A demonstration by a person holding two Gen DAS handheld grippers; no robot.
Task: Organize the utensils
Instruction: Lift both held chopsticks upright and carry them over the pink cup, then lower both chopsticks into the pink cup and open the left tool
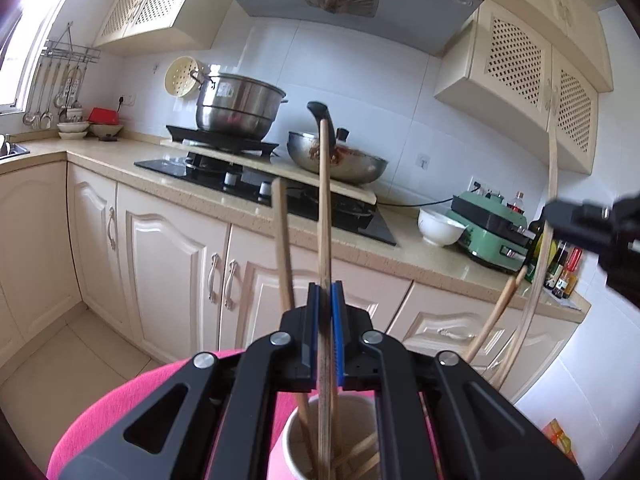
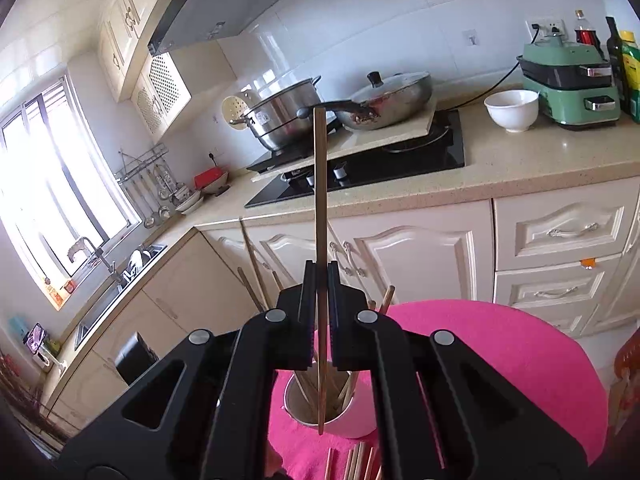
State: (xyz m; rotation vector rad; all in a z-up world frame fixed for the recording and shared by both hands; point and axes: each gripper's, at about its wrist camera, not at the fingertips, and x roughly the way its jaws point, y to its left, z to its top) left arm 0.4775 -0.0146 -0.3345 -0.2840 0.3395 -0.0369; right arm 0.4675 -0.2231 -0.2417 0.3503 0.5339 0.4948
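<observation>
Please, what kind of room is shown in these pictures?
Most likely a home kitchen. A black gas hob is set in a beige stone counter, with a steel stockpot on it, a grey extractor hood above, and cream cabinets below.

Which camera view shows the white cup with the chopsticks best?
The right wrist view shows the white cup best: most of its rim and front wall are visible on the pink cloth, below the gripper. The left wrist view shows the cup only at the bottom edge, partly hidden by the gripper.
</observation>
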